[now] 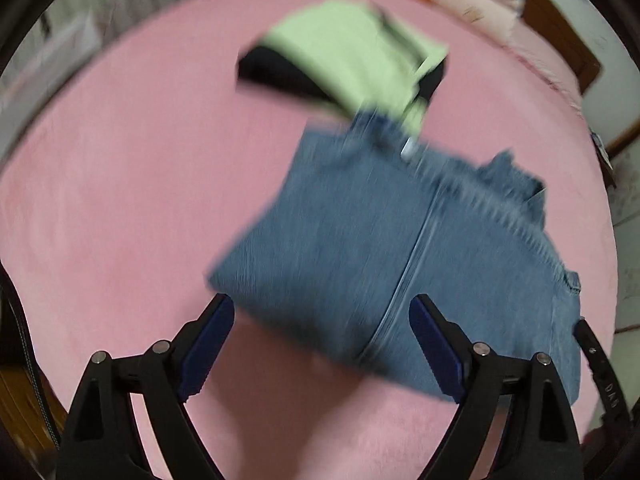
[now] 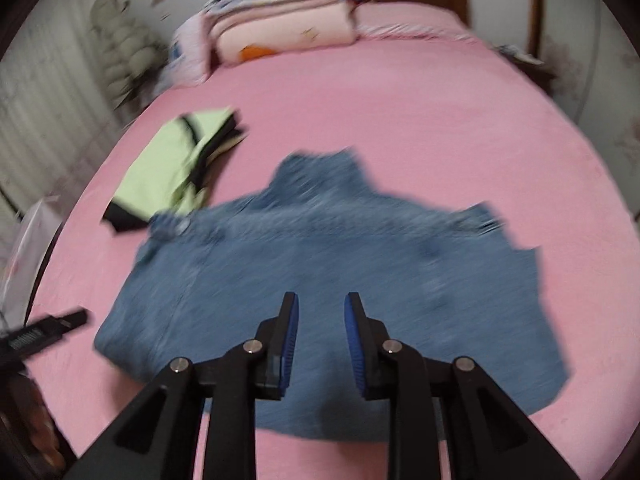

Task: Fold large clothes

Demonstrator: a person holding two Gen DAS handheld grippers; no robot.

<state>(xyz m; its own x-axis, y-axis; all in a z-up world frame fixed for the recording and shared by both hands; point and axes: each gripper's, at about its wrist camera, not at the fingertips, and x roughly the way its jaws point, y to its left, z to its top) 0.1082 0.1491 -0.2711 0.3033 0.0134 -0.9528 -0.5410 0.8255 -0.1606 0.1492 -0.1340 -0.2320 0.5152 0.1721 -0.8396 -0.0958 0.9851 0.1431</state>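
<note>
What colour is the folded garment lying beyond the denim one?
Light green with black trim, on the folded garment; the right wrist view shows it best.

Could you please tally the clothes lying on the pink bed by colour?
Blue denim garment: 1
Light green garment with black trim: 1
Total: 2 garments on the pink bed

Folded denim garment (image 1: pixel 400 248) on pink bed (image 1: pixel 120 180), left gripper (image 1: pixel 322 344) spread empty
</note>
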